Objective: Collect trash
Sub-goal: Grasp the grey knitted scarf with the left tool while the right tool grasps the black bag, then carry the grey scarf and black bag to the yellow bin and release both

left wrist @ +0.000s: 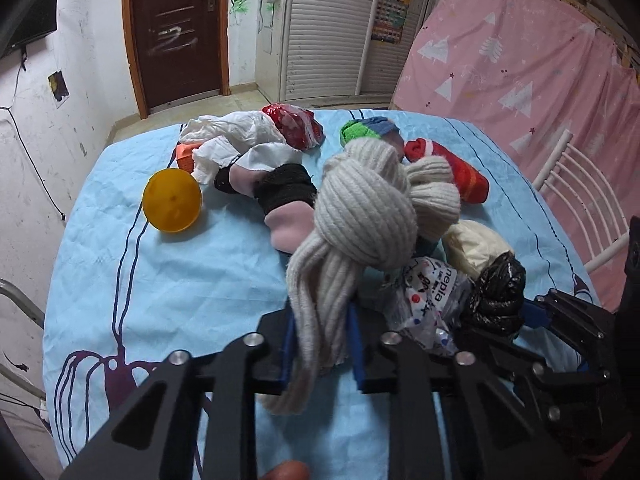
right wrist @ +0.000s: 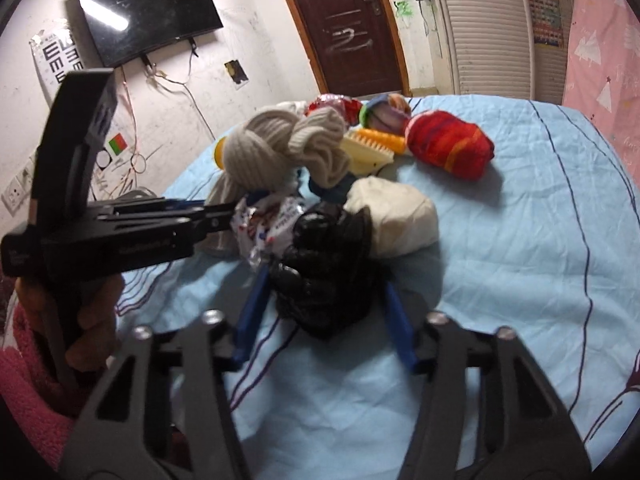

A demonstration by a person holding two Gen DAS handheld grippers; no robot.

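Knotted cream sock (left wrist: 360, 216): ribbed knit, matt; black bag (right wrist: 324, 268): crinkled glossy plastic film; printed wrapper (left wrist: 430, 296): shiny clear film; yellow ball (left wrist: 172, 201): smooth plastic; sheet (left wrist: 180, 280): creased matt blue cloth; gripper fingers (right wrist: 256, 308): matt blue plastic.

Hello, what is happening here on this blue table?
A person works with two handheld claws over a cluttered table. The left claw is shut on a knotted beige sock. The right claw straddles a crumpled black plastic bag, jaws apparently not closed yet. A printed wrapper lies between them.
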